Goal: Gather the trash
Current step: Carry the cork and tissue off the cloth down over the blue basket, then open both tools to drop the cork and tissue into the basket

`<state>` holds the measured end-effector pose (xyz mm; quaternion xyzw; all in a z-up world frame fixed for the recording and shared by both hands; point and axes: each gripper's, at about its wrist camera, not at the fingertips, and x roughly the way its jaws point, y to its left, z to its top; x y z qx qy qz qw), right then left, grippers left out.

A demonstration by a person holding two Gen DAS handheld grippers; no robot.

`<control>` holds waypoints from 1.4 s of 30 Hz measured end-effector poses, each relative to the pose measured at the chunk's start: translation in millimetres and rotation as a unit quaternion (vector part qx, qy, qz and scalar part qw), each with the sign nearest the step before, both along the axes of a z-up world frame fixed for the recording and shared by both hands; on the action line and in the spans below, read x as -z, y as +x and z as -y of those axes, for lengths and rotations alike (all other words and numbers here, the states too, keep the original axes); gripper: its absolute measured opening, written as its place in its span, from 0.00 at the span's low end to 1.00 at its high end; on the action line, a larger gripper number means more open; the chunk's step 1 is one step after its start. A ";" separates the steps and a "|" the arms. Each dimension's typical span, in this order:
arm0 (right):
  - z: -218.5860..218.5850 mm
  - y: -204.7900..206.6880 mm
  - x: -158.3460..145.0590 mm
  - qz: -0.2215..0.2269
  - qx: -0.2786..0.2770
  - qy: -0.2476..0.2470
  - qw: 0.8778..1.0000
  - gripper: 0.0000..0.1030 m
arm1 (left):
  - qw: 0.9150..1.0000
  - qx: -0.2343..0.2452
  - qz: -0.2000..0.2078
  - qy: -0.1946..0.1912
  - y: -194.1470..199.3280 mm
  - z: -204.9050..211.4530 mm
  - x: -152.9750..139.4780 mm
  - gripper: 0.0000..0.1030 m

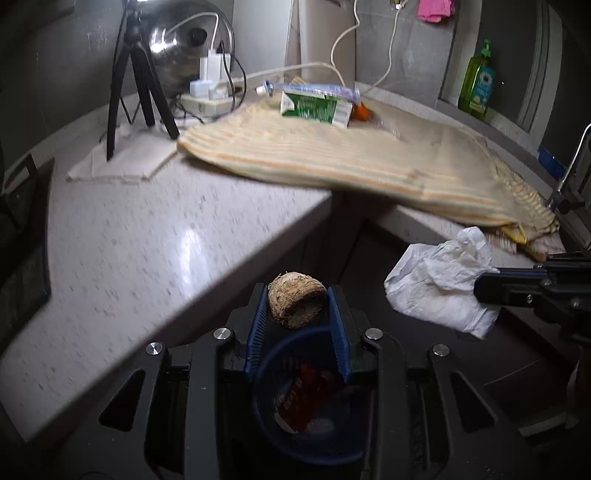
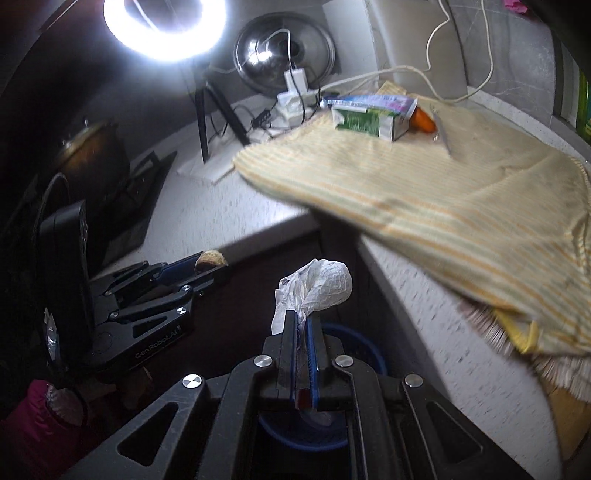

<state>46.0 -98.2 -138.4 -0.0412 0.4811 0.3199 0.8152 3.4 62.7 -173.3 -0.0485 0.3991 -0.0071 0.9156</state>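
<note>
My left gripper (image 1: 297, 295) is shut on a brown, rough cob-like chunk (image 1: 297, 304), held off the counter's edge above a blue bin (image 1: 306, 402) with red wrappers inside. From the right wrist view the same left gripper (image 2: 210, 267) and chunk (image 2: 210, 259) show at left. My right gripper (image 2: 301, 317) is shut on a crumpled white tissue (image 2: 317, 288), over the blue bin (image 2: 362, 347) below. That tissue (image 1: 439, 280) hangs at the right of the left wrist view. A green-and-white carton (image 1: 316, 107), a toothpaste tube (image 1: 314, 88) and an orange piece (image 1: 362, 110) lie on the striped cloth (image 1: 351, 158).
A speckled white counter (image 1: 129, 251) wraps around the corner. At the back stand a tripod (image 1: 136, 74), a steel lid (image 1: 184, 44), a power strip with chargers (image 1: 210, 96) and a green soap bottle (image 1: 478, 81). A ring light (image 2: 164, 26) glares; a dark pot (image 2: 92, 155) sits left.
</note>
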 end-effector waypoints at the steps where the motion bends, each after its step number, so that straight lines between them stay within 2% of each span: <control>1: -0.7 -2.8 7.7 -0.003 -0.001 -0.006 1.000 0.03 | 1.000 0.000 -0.006 -0.002 -1.4 1.8 6.0 0.31; 14: -0.9 -21.3 81.2 -0.040 -0.007 -0.065 0.997 0.03 | 0.996 -0.004 -0.085 -0.011 -8.5 17.4 85.8 0.31; 20: -1.6 -22.4 110.2 -0.063 -0.006 -0.081 0.995 0.03 | 0.993 -0.006 -0.114 -0.010 -9.4 20.4 112.7 0.31; 29: -14.0 -20.3 140.9 -0.073 -0.009 -0.107 0.992 0.03 | 0.989 -0.013 -0.145 -0.009 -2.4 21.1 139.6 0.31; 36: -22.5 -17.6 151.9 -0.076 -0.006 -0.118 0.990 0.05 | 0.988 -0.012 -0.157 -0.004 -1.0 21.3 150.4 0.31; 38: -23.6 -15.7 153.6 -0.075 -0.004 -0.119 0.990 0.13 | 0.987 -0.013 -0.159 -0.002 -0.2 21.5 151.6 0.31; 42: -24.0 -16.4 154.8 -0.072 -0.005 -0.118 0.990 0.20 | 0.986 -0.016 -0.164 -0.003 -0.5 21.9 152.6 0.33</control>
